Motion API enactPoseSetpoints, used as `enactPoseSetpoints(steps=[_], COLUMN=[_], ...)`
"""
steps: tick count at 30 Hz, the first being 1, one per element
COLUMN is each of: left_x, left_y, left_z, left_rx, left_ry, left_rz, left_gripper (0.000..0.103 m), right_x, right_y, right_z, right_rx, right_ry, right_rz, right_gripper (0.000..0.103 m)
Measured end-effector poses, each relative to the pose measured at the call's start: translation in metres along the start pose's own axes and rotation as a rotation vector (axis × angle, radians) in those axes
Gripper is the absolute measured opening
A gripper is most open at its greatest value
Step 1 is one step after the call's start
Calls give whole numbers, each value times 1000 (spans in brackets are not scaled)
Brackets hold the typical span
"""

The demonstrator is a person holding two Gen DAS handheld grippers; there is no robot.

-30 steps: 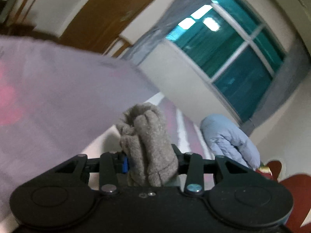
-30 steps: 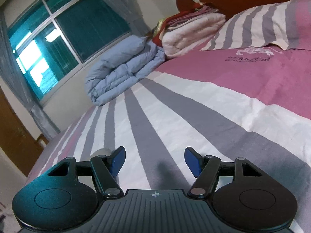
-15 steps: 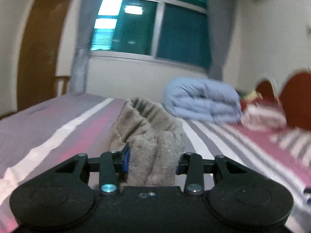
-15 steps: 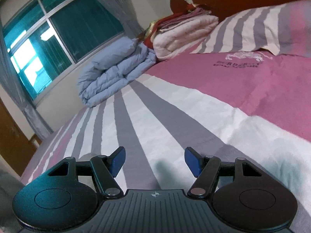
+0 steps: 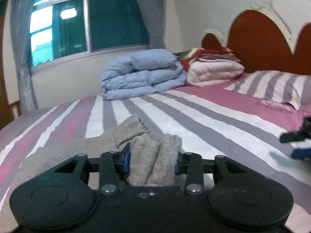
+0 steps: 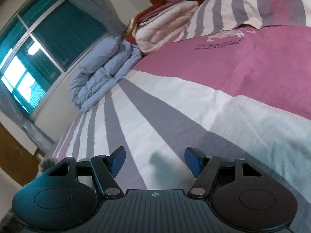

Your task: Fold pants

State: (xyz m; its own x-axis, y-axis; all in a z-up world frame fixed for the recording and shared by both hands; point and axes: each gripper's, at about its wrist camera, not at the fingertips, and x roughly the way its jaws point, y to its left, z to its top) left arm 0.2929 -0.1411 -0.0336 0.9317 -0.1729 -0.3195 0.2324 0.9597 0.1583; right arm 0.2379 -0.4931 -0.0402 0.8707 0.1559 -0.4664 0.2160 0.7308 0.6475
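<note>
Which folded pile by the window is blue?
The puffy blue folded quilt, nearest the window. The folded pale pink blanket beside it sits closer to the headboard, under red cloth.

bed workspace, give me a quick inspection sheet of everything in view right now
Surface: striped pink, grey and white bedspread, mostly bare.
Job's things: grey fleece pants, bunched in the left claw, the rest trailing on the bed.
Clutter: folded blue duvet, folded pink blanket stack, striped pillow, all by the headboard.
Grippers: left claw shut on the pants; right claw open, empty, above the bedspread.
Cables: nothing seen.
Surroundings: window with grey curtains, wooden door.
</note>
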Motion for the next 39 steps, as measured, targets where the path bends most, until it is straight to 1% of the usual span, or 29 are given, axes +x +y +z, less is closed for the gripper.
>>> enactPoseSetpoints(steps=[2, 5, 9, 11, 12, 13, 14, 15, 16, 18, 20, 21, 22, 23, 25, 26, 28, 30, 32, 33, 34, 35, 36, 37, 39], left_x=[2, 11, 12, 11, 12, 12, 12, 6, -3, -19, -44, -54, -63, -70, -85, -90, -100, -114, -127, -132, -133, -132, -135, -136, -135], left_y=[-13, -26, -36, -42, -45, -48, -50, -50, -49, -45, -26, -12, 5, 27, 78, 102, 152, 199, 230, 238, 247, 257, 263, 265, 266], left_z=[-2, -10, -14, -15, -16, -17, -14, -13, -11, -8, -7, -9, -12, -15, -28, -34, -48, -67, -91, -103, -114, -119, -121, -122, -122], left_rx=[34, 64, 123, 155, 178, 203, 216, 223, 231, 252, 251, 233, 208, 178, 98, 54, -64, -220, -341, -380, -443, -516, -557, -573, -567], left_ry=[-1, 27, 39, 53, 67, 73, 69, 44, 11, -25, -93, -110, -109, -100, -78, -55, 5, 46, 74, 85, 122, 158, 144, 127, 119], left_rz=[-20, -32, -14, -20, -35, -55, -83, -107, -114, -119, -91, -69, -44, -3, 121, 186, 302, 399, 479, 501, 511, 510, 506, 503, 493], left_gripper=[30, 30, 31, 34, 40, 58, 69, 77, 75, 77, 81, 87, 87, 87, 86, 85, 85, 85, 85, 85, 83, 82, 83, 84, 84], right_x=[1, 2, 4, 4, 5, 6, 6, 6, 6, 6, 4, 2, -1, -5, -8, -9, -12, -12, -8, -5, -3, 0, 3, 6, 10], right_y=[1, 2, 3, 4, 4, 4, 5, 7, 8, 11, 13, 15, 17, 21, 28, 34, 49, 67, 84, 92, 98, 104, 109, 112, 121], right_z=[1, 0, -1, -1, -1, -1, -2, -3, -4, -5, -6, -7, -8, -9, -12, -15, -22, -33, -44, -50, -55, -60, -65, -69, -78], right_rx=[-4, -11, -17, -23, -21, -22, -27, -36, -46, -61, -71, -74, -81, -92, -109, -111, -136, -150, -163, -168, -176, -188, -192, -180, -184], right_ry=[-3, 5, 9, 11, 11, 12, 13, 16, 19, 22, 21, 13, 4, -5, -3, 4, 17, 49, 95, 119, 143, 165, 188, 205, 225], right_rz=[-2, -14, -22, -27, -29, -31, -34, -38, -41, -39, -23, -4, 20, 53, 113, 161, 255, 350, 420, 449, 468, 476, 471, 479, 487], right_gripper=[67, 67, 67, 67, 67, 67, 67, 67, 67, 67, 67, 67, 67, 67, 67, 67, 67, 67, 67, 67, 67, 67, 67, 67, 67])
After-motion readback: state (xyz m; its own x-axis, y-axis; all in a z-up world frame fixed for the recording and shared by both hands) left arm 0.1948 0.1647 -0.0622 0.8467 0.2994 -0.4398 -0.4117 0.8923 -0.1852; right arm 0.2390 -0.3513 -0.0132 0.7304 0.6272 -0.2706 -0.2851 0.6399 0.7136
